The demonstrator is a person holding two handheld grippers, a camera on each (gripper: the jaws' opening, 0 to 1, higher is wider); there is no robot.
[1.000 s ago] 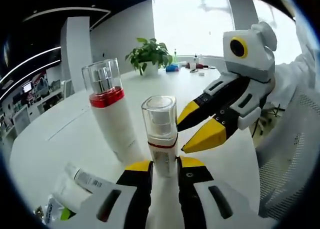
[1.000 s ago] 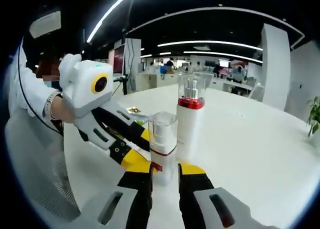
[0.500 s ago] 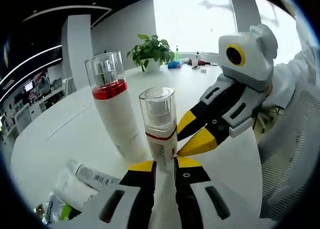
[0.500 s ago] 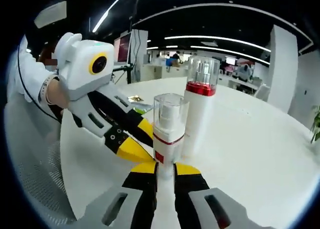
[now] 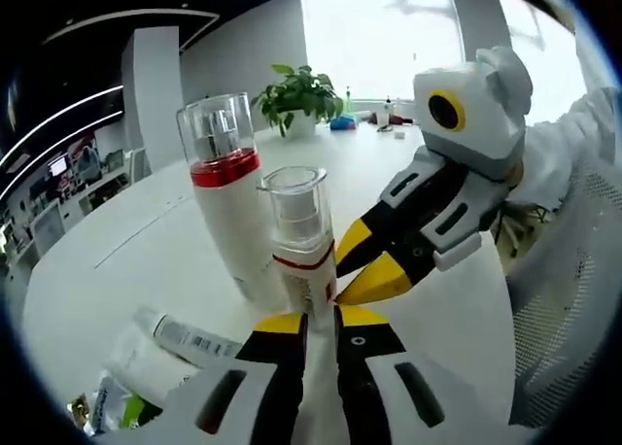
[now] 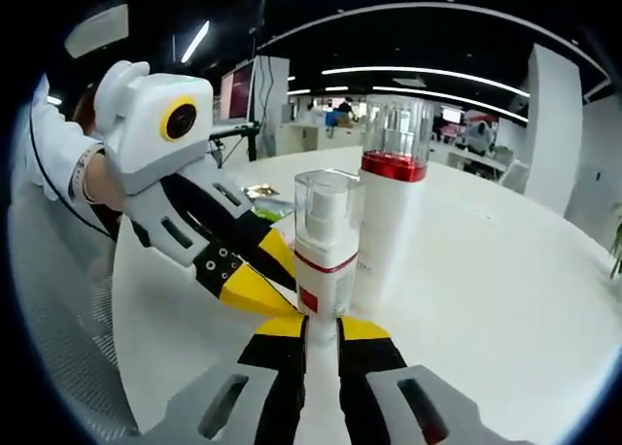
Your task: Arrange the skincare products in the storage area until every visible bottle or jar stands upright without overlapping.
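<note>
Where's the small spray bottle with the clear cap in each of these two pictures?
Left gripper view: small spray bottle at centre, just above that view's own claw.
Right gripper view: same bottle at centre, above its own claw.
Shared landmark: the tall red-banded bottle standing right behind it.

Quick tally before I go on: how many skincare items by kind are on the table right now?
Upright pump bottles: 2, tall bottle and small bottle
Lying tubes: 1, tube
Lying packets, contents unclear: 1, packet
Total: 4
</note>
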